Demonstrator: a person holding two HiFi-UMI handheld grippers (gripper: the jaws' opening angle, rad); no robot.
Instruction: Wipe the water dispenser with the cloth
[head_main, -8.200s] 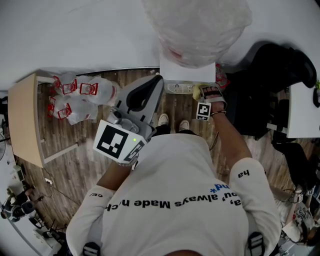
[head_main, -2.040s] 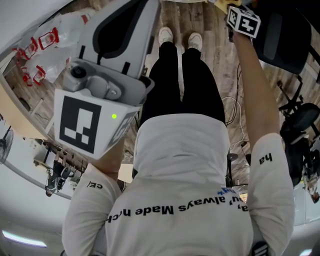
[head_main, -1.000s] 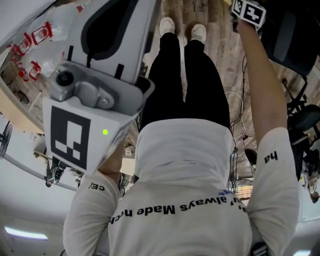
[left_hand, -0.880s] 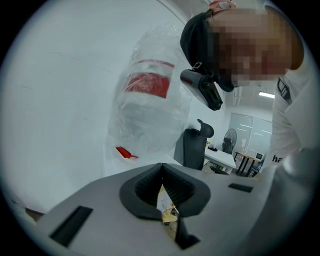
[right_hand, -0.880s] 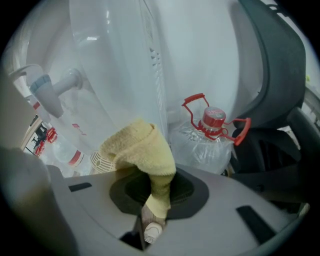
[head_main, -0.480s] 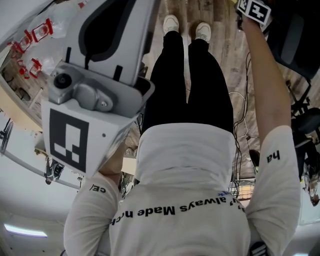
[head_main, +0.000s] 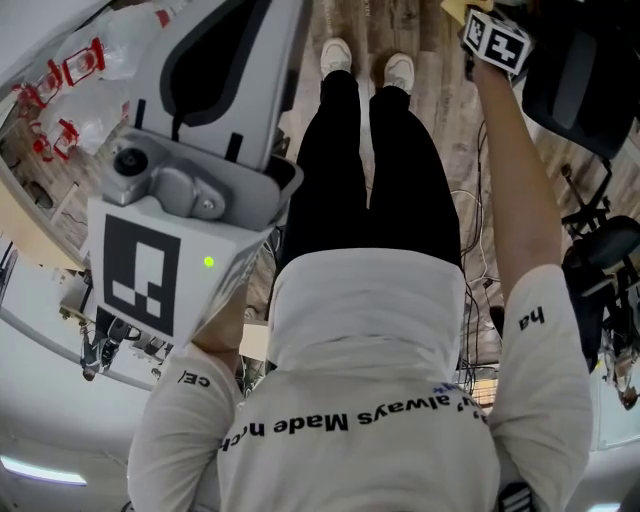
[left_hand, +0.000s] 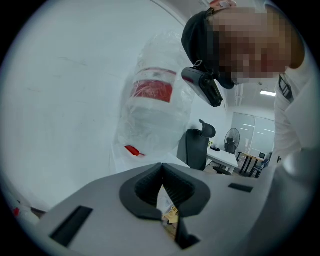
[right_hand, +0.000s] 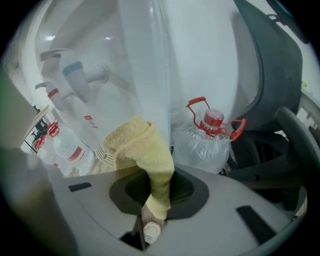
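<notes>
Right gripper (right_hand: 159, 194): clamped on a folded yellow terry cloth (right_hand: 137, 142). Lower tail pinched between the jaws, thick fold standing out ahead of them. Judged a hold that presents a padded face for wiping and keeps the hard jaws off the surface. Carried forward and low on an outstretched arm (head_main: 515, 200), toward the foot of the tall white water dispenser (right_hand: 95, 107). Cloth fold at the dispenser's front corner, just beside the slotted drip grille (right_hand: 106, 150) and below the blue tap (right_hand: 75, 72). Contact with the panel likely, not certain.

Left gripper (left_hand: 162, 169): jaws together at the tips, nothing between them. Held up close to the body and aimed at the plastic-wrapped clear water bottle with a red label (left_hand: 152, 107) on top of the dispenser. Judged a parked position, keeping the idle tool clear of the wiping stroke.

Beside the dispenser, on the wood floor (head_main: 445, 100): a clear water jug with a red handle (right_hand: 212, 132), near the cloth. Care advised with sideways strokes.
</notes>
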